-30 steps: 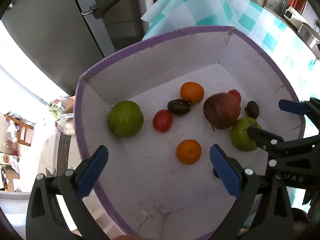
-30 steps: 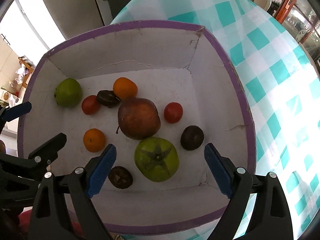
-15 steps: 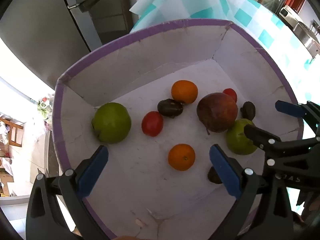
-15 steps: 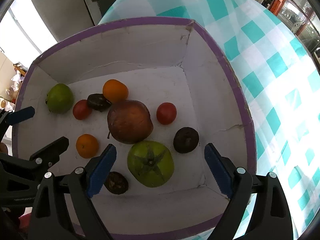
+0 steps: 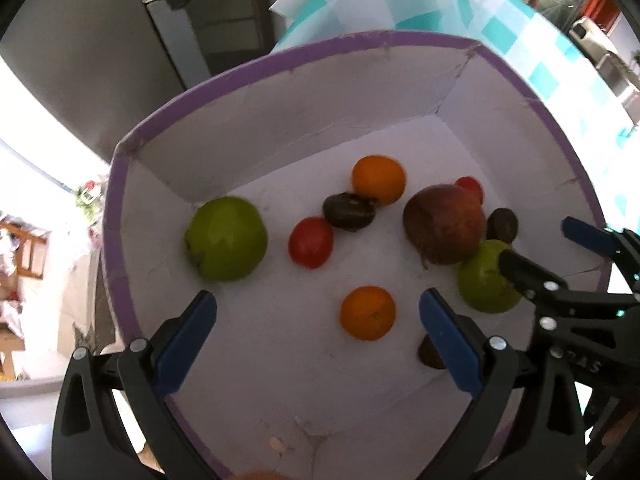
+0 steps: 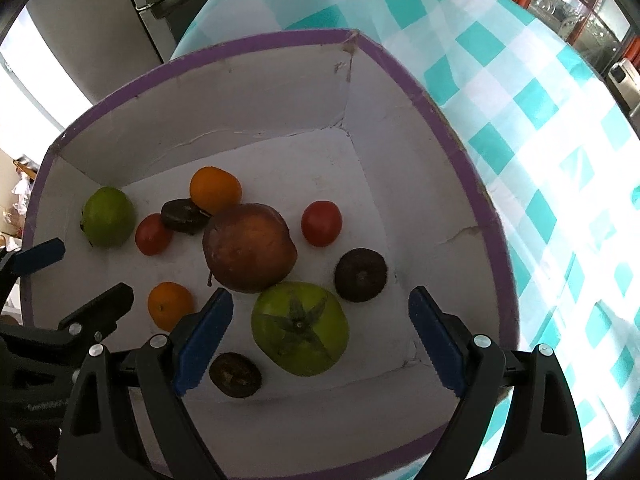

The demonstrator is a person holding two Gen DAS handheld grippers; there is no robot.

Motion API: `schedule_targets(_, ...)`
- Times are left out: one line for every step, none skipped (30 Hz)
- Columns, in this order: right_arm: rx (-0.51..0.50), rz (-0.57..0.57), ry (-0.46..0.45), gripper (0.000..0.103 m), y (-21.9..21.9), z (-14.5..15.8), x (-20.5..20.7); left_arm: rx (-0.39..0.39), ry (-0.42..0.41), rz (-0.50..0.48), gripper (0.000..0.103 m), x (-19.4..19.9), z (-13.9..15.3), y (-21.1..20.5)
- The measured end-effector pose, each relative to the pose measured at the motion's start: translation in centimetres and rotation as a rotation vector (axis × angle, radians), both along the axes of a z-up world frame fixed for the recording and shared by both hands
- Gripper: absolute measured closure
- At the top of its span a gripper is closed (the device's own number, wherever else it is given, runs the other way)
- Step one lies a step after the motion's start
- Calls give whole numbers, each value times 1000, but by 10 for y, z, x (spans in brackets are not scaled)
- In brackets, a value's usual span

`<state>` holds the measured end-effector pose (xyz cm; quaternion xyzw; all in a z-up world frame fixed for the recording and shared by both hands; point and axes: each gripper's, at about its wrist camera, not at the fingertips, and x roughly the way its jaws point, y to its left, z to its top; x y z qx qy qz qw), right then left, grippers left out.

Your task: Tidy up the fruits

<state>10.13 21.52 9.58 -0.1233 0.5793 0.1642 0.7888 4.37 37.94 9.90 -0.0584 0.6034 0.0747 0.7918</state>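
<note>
A white box with a purple rim (image 5: 120, 264) (image 6: 472, 184) holds several fruits. In the left wrist view: a green apple (image 5: 226, 238), a red tomato (image 5: 311, 241), two oranges (image 5: 378, 179) (image 5: 367, 313), a large red-brown pomegranate (image 5: 444, 229), dark passion fruits (image 5: 348, 211). My left gripper (image 5: 318, 334) is open above the near orange. My right gripper (image 6: 318, 338) is open over a green persimmon (image 6: 300, 328), with the pomegranate (image 6: 248, 246) just beyond. Both are empty.
The box stands on a teal and white checked tablecloth (image 6: 540, 128). A grey fridge (image 5: 100, 60) stands beyond the table's far edge. Each gripper shows at the side of the other's view, the right one (image 5: 560, 284) close to the left.
Both grippers have come lower and closer into the box; the fruits look larger. Nothing was picked up or moved.
</note>
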Motion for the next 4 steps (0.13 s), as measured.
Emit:
schedule_targets(-8, 15, -20, 16, -1, 5, -3, 12, 3, 12, 2, -2, 2, 0)
schedule_targets(-8, 30, -32, 16, -2, 9, -5, 46, -5, 41, 2, -6, 7, 0)
schedule_targets(-2, 51, -47, 16, -3, 15, -10, 68, -23, 72, 2, -11, 14, 0)
schedule_targets(16, 78, -70, 16, -7, 25, -16, 77, -38, 93, 2, -15, 20, -1)
